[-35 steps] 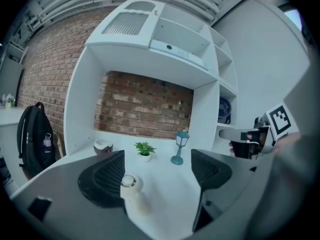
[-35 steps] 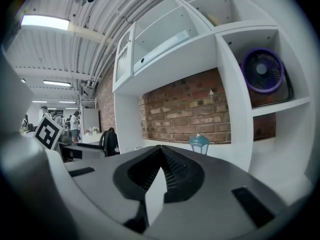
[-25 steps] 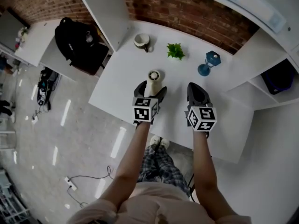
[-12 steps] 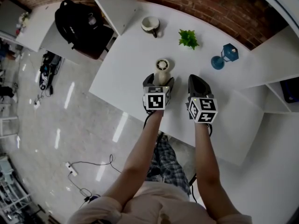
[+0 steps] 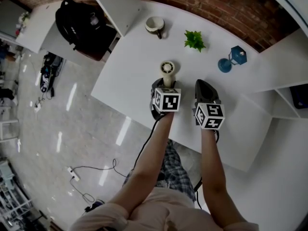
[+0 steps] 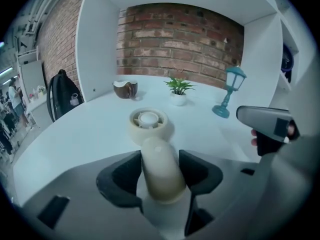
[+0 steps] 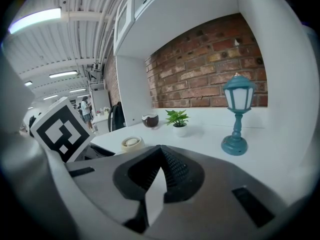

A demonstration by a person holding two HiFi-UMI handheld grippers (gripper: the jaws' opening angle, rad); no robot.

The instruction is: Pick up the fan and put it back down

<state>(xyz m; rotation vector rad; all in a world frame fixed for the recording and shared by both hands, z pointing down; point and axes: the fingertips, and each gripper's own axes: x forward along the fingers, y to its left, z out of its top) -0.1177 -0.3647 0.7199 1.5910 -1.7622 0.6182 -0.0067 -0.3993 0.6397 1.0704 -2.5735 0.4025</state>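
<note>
A cream handheld fan (image 5: 167,67) lies on the white table (image 5: 126,76), its round head (image 6: 148,121) pointing away from me and its handle (image 6: 159,166) toward me. My left gripper (image 5: 166,86) has just been closing, and its dark pads now press both sides of the handle. My right gripper (image 5: 205,89) hovers just to the right of it, low over the table, with its jaws together and nothing in them (image 7: 159,156). In the right gripper view the fan's head (image 7: 132,143) shows at the left.
At the back of the table stand a brown-and-white cup (image 5: 155,24), a small green plant (image 5: 194,40) and a teal lantern (image 5: 231,59). White shelf walls flank the table. A black backpack (image 5: 79,23) rests on the side desk at the left.
Both grippers have come down toward the table. The left jaws, wide open around the fan's handle before, have closed onto it. The right gripper stays shut.
</note>
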